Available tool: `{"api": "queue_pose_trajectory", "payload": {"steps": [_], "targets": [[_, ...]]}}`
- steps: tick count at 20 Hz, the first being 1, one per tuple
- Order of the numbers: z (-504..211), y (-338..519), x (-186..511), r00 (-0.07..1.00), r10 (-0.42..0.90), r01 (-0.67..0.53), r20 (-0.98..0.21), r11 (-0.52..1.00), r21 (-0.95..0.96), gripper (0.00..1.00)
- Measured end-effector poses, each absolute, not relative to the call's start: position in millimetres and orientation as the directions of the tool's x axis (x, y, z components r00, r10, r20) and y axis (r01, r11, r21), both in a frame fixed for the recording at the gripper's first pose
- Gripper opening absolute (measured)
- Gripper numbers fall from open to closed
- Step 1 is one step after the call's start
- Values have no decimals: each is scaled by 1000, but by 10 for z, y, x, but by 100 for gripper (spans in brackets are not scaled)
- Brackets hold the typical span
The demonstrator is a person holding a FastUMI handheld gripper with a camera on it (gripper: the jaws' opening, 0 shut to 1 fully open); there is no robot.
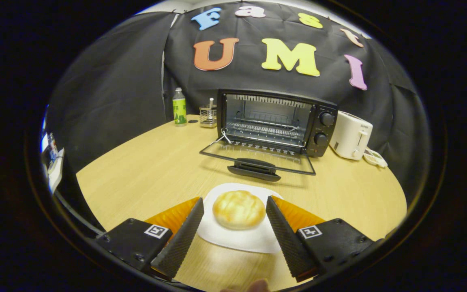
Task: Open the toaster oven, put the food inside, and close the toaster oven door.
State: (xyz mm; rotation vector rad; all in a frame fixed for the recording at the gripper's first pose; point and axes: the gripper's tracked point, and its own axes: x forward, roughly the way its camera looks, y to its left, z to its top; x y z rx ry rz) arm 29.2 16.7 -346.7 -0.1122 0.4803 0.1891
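The toaster oven (pixel 276 121) door (pixel 258 156) is already down and open. The bun (pixel 238 209) is not inside yet; it sits on a white plate (pixel 249 239) on the surface (pixel 148 170), in front of the door. The tool (pixel 234 215) is low, its fingers wide apart with the bun between them, not touching it. Grabbing, loading and closing are left.

The table (pixel 144 170) is showing a pale, matt wood grain. The toaster oven (pixel 276 121) is looking like dark matt metal, its lowered glass door (pixel 258 156) clear and glossy, wire rack (pixel 264 129) shining. The bun (pixel 238 209) is gleaming, glazed, on a smooth white plate (pixel 241 239). The gripper (pixel 234 207) is hanging open, its fingers (pixel 183 237) showing ribbed, rough faces.
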Motion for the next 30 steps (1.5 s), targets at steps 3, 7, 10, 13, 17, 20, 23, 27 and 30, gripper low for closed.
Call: {"api": "queue_pose_trajectory", "payload": {"steps": [3, 7, 10, 13, 17, 20, 23, 27, 30], "targets": [[-3613, 152, 317, 854, 129, -199, -504, 976, -88, 100], [-3775, 114, 358, 823, 121, -192, -556, 979, -72, 100], [-3849, 94, 393, 817, 108, -188, -567, 978, -86, 99], [-3826, 51, 414, 823, 122, -183, -554, 981, -56, 87], [-3794, 57, 417, 826, 131, -191, -548, 980, -53, 67], [-3630, 53, 434, 834, 158, -175, -528, 984, 18, 54], [-3435, 84, 522, 853, 187, -161, -487, 982, 96, 48], [-3154, 226, 754, 854, 292, -160, -430, 935, 318, 45], [-2973, 302, 1067, 849, 333, -145, -409, 893, 426, 43]]}}
